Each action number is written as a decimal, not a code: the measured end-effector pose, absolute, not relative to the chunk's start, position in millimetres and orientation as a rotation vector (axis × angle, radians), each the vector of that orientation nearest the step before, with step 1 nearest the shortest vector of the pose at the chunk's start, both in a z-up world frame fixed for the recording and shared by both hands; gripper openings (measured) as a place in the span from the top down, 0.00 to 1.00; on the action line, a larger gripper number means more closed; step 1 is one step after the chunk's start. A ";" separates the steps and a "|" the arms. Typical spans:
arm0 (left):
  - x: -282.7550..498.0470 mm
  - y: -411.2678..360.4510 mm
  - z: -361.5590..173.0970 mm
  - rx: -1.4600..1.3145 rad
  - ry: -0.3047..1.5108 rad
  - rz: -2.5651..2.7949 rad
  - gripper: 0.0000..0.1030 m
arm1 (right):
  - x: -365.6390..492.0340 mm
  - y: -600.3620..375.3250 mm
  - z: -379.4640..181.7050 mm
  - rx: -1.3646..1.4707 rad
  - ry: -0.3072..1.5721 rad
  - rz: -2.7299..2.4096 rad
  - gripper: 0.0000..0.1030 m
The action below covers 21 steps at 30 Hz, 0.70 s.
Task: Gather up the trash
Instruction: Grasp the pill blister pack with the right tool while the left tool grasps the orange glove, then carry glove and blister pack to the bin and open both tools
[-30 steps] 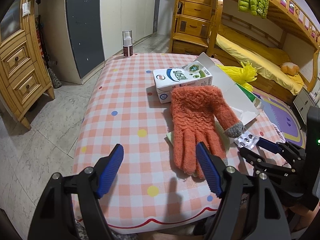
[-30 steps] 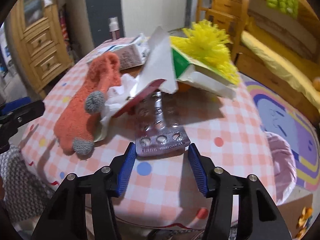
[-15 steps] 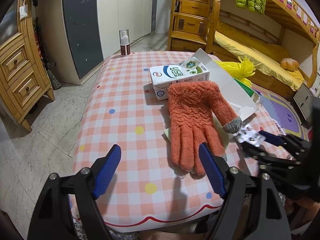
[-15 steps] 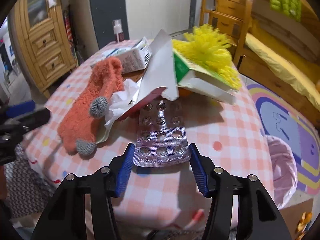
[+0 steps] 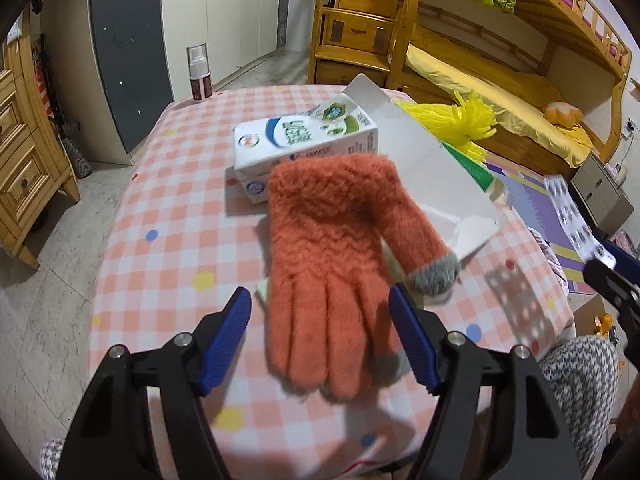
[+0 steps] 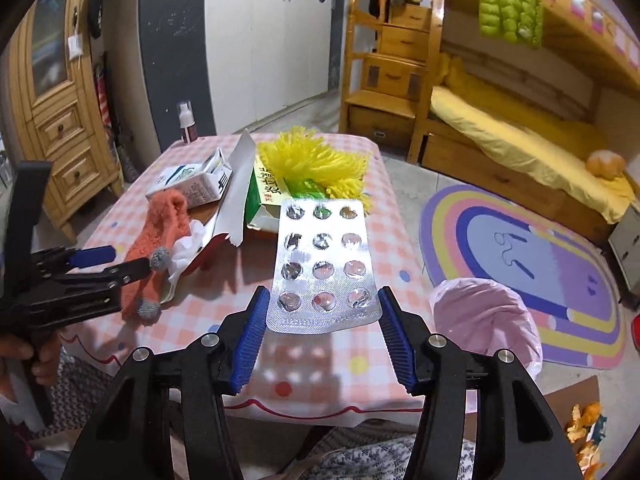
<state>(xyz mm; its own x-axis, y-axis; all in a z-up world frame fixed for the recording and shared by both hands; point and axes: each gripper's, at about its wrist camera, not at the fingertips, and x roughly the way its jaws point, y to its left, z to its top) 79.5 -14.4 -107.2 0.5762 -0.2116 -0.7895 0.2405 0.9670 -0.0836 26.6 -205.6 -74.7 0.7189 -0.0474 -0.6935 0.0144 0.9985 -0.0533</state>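
My right gripper is shut on a silver blister pack by its near edge and holds it up above the checked table. The left wrist view shows that pack at the right edge. An orange glove lies flat on the table, on top of white tissue. My left gripper is lowered over the glove's fingertips. Its jaws are closing, the glove's fingers lie between them, and a gap shows at the left pad. A milk carton lies behind the glove.
A bin lined with a pink bag stands on the floor at the table's right side. A torn white box, a green medicine box and a yellow pom-pom crowd the table's far right. A spray bottle stands at the far corner.
The right gripper has lifted the blister pack off the table. The left gripper has moved forward over the glove's fingers and its jaws have narrowed.
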 end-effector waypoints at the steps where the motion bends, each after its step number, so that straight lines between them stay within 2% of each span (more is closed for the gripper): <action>1: 82.5 -16.6 -106.4 0.041 0.914 -0.265 0.33 | 25.8 -205.8 -74.8 -0.043 0.766 -0.034 0.46; 3: 89.2 -23.9 -103.9 0.063 0.902 -0.272 0.38 | 24.6 -206.2 -73.1 -0.038 0.761 -0.034 0.46; 8: 103.8 -42.8 -114.4 0.153 0.918 -0.254 0.40 | 22.6 -209.3 -71.9 -0.022 0.756 -0.036 0.46; 11: 107.2 -46.4 -119.9 0.169 0.936 -0.245 0.50 | 20.4 -211.0 -73.1 -0.010 0.758 -0.036 0.46; 13: 104.4 -42.3 -113.5 0.164 0.926 -0.247 0.62 | 18.4 -213.0 -72.6 -0.007 0.756 -0.039 0.46; 15: 103.2 -35.9 -104.9 0.149 0.909 -0.258 0.83 | 18.0 -214.3 -71.4 -0.002 0.753 -0.041 0.46; 21: 96.5 -15.0 -71.3 0.112 0.835 -0.268 0.89 | 15.2 -216.6 -70.2 0.022 0.735 -0.037 0.46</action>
